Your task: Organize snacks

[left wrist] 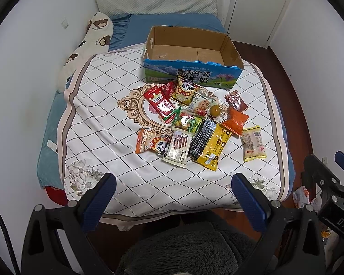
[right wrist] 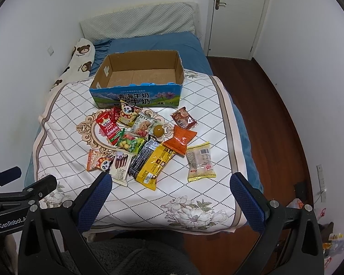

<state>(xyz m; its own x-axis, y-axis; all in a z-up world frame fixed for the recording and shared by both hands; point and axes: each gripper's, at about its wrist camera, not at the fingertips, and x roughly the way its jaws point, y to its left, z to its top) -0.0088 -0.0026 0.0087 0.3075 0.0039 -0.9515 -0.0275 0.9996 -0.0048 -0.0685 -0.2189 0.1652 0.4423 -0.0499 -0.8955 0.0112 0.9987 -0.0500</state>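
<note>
Left wrist view is showing me the left gripper [left wrist: 174, 197] hanging spread wide with nothing in it, well short of the snack pile [left wrist: 194, 123] on the quilt [left wrist: 98, 114]. I'm seeing the right gripper [right wrist: 169, 194] equally agape and empty. The cardboard box [right wrist: 137, 91] is sitting bare just behind the pile. I'm judging the pale yellow packet [right wrist: 200, 161] the best start — lying apart, nearest the right gripper. I'm planning to pinch across its narrow width, not its crinkly end — overlapped packets can wait.
</note>
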